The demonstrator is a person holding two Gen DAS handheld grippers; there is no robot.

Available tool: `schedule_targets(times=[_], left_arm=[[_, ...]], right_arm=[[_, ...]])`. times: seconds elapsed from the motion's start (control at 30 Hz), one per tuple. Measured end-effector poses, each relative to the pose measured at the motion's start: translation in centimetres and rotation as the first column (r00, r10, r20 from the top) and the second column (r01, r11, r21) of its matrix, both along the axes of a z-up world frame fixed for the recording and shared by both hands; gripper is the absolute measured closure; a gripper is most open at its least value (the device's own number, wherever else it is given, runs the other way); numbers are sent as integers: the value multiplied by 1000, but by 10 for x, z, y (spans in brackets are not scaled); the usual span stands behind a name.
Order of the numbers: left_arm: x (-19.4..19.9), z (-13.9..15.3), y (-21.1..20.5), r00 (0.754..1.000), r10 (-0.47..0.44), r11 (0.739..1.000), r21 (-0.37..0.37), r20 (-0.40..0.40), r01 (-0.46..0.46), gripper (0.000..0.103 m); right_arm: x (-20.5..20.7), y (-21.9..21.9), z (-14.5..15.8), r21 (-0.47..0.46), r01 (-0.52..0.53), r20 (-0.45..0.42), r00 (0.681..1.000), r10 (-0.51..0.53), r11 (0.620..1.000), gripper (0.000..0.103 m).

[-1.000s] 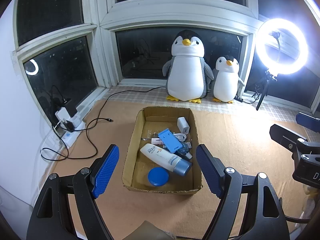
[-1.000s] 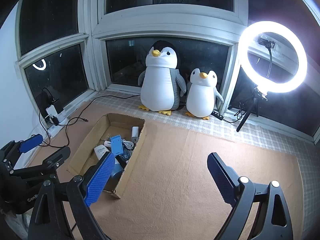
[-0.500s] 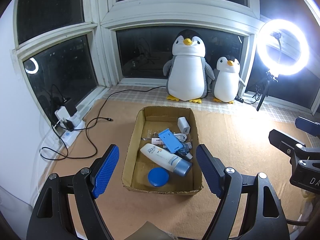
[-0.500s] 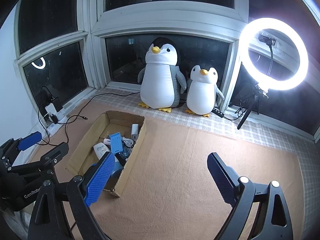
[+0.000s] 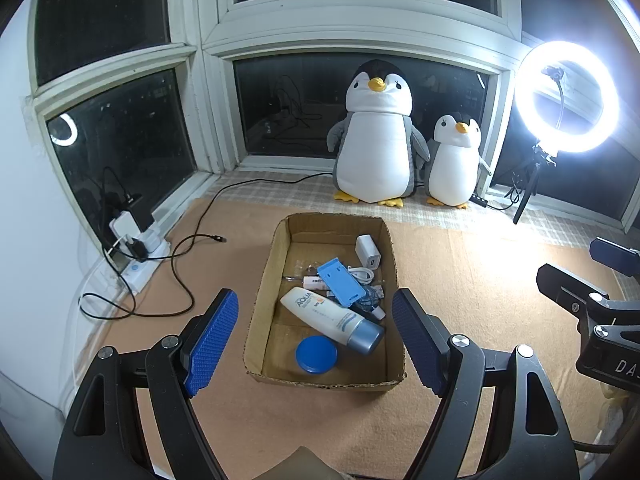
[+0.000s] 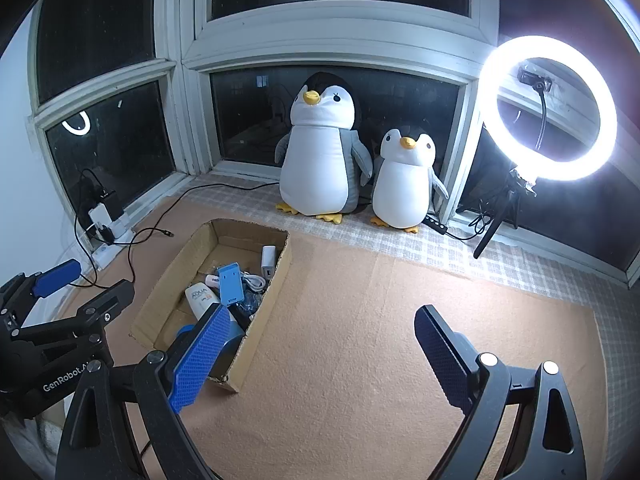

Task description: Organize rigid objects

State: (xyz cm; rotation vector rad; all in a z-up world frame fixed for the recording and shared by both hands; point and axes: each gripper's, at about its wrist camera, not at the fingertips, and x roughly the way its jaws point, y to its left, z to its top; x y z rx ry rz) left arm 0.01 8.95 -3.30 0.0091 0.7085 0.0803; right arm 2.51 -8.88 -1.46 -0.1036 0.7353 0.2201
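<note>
A shallow cardboard box (image 5: 260, 304) (image 6: 276, 292) lies on the tan mat. Inside it are a white tube with a blue cap (image 5: 332, 316) (image 6: 200, 298), a round blue lid (image 5: 316, 354), a blue flat phone stand (image 5: 340, 282) (image 6: 230, 283), a white charger (image 5: 368, 251) (image 6: 268, 258) with a white cable (image 5: 360, 273), and small items. My left gripper (image 5: 316, 336) hangs open above the box's near end, nothing between its fingers. My right gripper (image 6: 320, 348) is open over bare mat to the right of the box, also holding nothing.
Two plush penguins (image 5: 378, 136) (image 6: 404, 178) stand by the window. A lit ring light (image 5: 568, 94) (image 6: 548, 108) on a tripod is at the right. A power strip (image 5: 136, 252) with black cables (image 5: 180, 272) lies at the left wall.
</note>
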Motion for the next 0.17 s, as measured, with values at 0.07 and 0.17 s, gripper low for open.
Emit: schedule_targets(times=[0.07,0.17], left_arm=[[0,0,0,1000,2,1000,-1,-2,-2,23],[1,-1,1,1000,10,1000,0,2,-10,23]], right_arm=[[0,-1,-1,0,1,-2,1000,-1,1000,12],[1,-3,-1,1,2,-5,1000,-2,1000,12]])
